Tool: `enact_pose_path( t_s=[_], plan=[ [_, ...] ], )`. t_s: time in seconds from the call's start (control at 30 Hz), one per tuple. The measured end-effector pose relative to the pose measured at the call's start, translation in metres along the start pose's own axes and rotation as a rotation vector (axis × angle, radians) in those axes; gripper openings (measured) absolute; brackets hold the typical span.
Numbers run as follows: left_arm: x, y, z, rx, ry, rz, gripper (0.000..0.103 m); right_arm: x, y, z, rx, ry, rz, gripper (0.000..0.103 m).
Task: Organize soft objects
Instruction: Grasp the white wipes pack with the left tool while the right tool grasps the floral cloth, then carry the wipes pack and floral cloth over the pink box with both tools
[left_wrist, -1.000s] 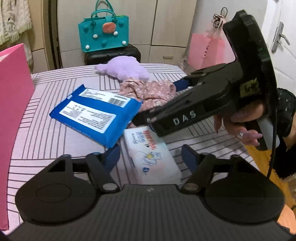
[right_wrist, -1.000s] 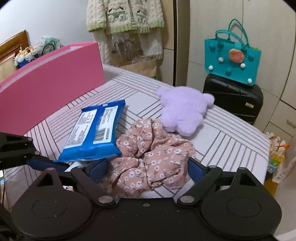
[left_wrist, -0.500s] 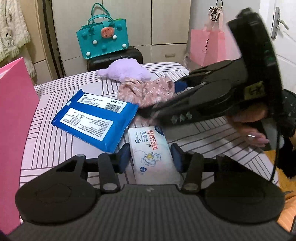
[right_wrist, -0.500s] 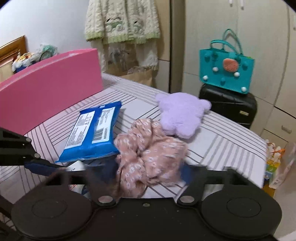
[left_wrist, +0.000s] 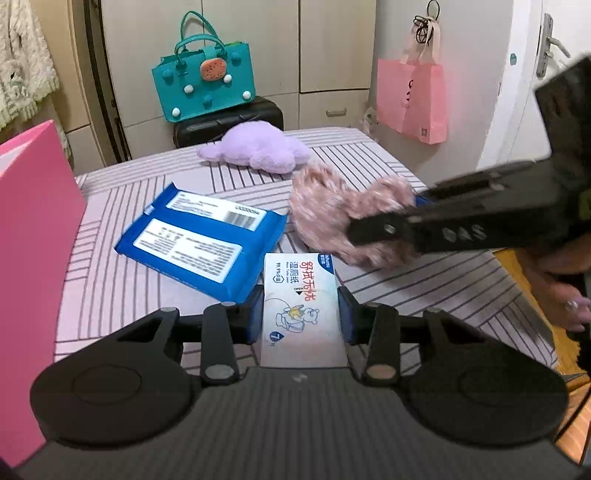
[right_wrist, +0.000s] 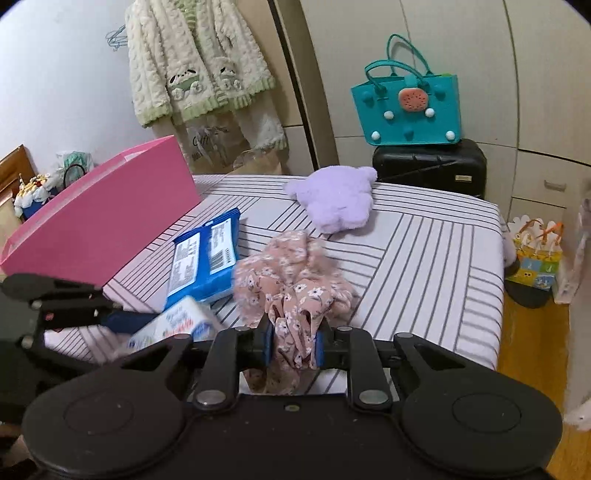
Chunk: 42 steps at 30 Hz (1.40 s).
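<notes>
From my left wrist camera, my left gripper (left_wrist: 300, 314) has just been closing and now pinches the small white wipes pack (left_wrist: 299, 295) across its width, the blue pads against both long edges. The pack lies flat on the striped tabletop (left_wrist: 424, 291), its corner just beside the big blue wipes pack (left_wrist: 201, 240). My worry here: the wrapper is slick and soft, so a lift could squeeze it out forward, or drag the blue pack along if the two overlap. The white pack looks plump and unwrinkled, with a cartoon bear printed on it.

Further right in this view the right gripper (left_wrist: 369, 230) comes in from the side, with the pink floral fabric bundle (left_wrist: 343, 218) blurred at its tip, so I can't tell from here how deep that bite goes.

From my right wrist camera, the right gripper (right_wrist: 293, 345) has just closed and is clamped on a thin fold of the bundle (right_wrist: 291, 280), which rises off the table in ruffles with more cloth hanging below the pads. Held by so little, the fold could slip free, or the trailing cloth could snag the white pack. The purple plush toy (right_wrist: 334, 199) lies beyond, and the pink box (right_wrist: 103, 218) stands to the left.
</notes>
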<state>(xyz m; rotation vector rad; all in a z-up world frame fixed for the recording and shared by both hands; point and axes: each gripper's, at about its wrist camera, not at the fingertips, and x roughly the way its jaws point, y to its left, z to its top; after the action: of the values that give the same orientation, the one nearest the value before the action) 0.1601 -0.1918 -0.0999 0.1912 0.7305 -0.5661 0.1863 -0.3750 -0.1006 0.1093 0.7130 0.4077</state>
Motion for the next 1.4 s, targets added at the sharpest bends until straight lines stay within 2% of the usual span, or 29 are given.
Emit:
enact_pose_path(
  t_s=[0.1, 0.2, 0.27, 0.37, 0.6, 0.67, 0.83, 0.93, 1.13, 1.4],
  plan=[
    [-0.008, 0.004, 0.0, 0.001, -0.017, -0.012, 0.039, -0.012, 0.005, -0.006, 0.035, 0.0, -0.004, 0.025],
    [-0.013, 0.007, 0.0, -0.014, -0.023, -0.017, 0.039, -0.018, 0.001, -0.006, 0.178, 0.031, 0.056, 0.025],
    [-0.018, 0.01, 0.0, -0.023, -0.025, -0.027, 0.039, -0.021, 0.006, -0.008, 0.202, 0.034, 0.062, 0.024],
    [-0.025, 0.015, 0.001, -0.034, -0.022, -0.043, 0.039, -0.025, 0.018, -0.007, 0.169, 0.029, 0.019, 0.024],
    [-0.042, 0.026, -0.003, -0.038, 0.026, -0.094, 0.039, -0.034, 0.037, -0.008, 0.176, 0.084, 0.02, 0.025],
    [-0.051, 0.029, -0.004, -0.039, 0.043, -0.116, 0.039, -0.04, 0.049, -0.008, 0.176, 0.114, 0.036, 0.024],
    [-0.073, 0.039, -0.003, -0.029, 0.066, -0.145, 0.039, -0.061, 0.083, -0.003, 0.124, 0.106, 0.089, 0.024],
    [-0.09, 0.046, 0.0, -0.012, 0.068, -0.169, 0.039, -0.071, 0.099, 0.004, 0.083, 0.108, 0.085, 0.024],
    [-0.124, 0.061, 0.003, 0.03, 0.069, -0.165, 0.039, -0.089, 0.125, 0.018, 0.003, 0.125, 0.067, 0.025],
    [-0.158, 0.096, 0.002, -0.011, 0.108, -0.221, 0.039, -0.095, 0.155, 0.033, -0.032, 0.15, 0.124, 0.025]
  ],
)
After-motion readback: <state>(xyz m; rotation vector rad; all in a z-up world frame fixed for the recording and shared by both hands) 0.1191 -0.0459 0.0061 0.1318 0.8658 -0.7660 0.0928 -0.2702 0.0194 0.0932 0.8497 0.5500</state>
